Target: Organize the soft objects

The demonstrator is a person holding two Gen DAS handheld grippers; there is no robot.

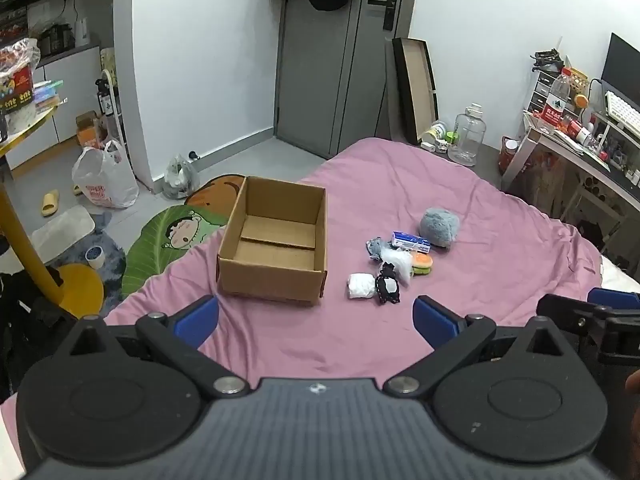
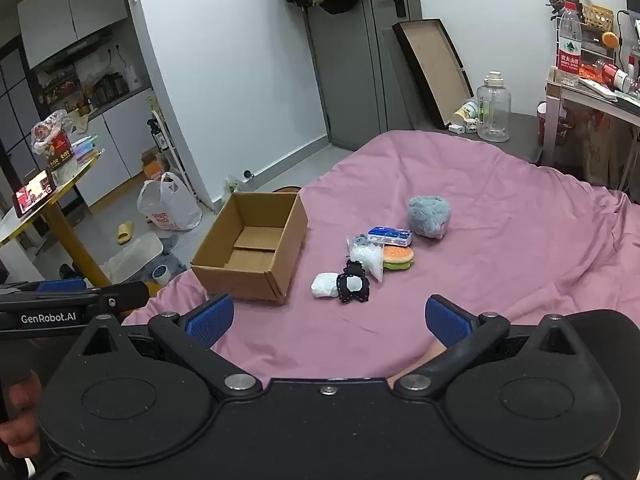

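Note:
An open, empty cardboard box (image 1: 276, 240) (image 2: 252, 246) sits on the pink bed sheet (image 1: 460, 184) (image 2: 500, 184). To its right lies a cluster of soft things: a grey fluffy ball (image 1: 439, 227) (image 2: 429, 216), a blue-white tissue pack (image 1: 410, 241) (image 2: 390, 236), a burger toy (image 1: 422, 264) (image 2: 397, 258), a clear white bag (image 1: 398, 262) (image 2: 370, 258), a white bundle (image 1: 361, 286) (image 2: 325, 285) and a black-and-white pouch (image 1: 387, 288) (image 2: 353, 286). My left gripper (image 1: 316, 320) is open and empty, short of the box and cluster. My right gripper (image 2: 328, 316) is open and empty, short of the cluster.
Left of the bed, on the floor, are a leaf-shaped rug (image 1: 168, 240), a white plastic bag (image 1: 104, 180) (image 2: 170, 204) and a yellow-legged table (image 1: 20, 216) (image 2: 68, 224). A cluttered desk (image 1: 580, 132) (image 2: 592, 92) stands at the right, a clear jug (image 1: 466, 136) (image 2: 494, 108) beyond the bed.

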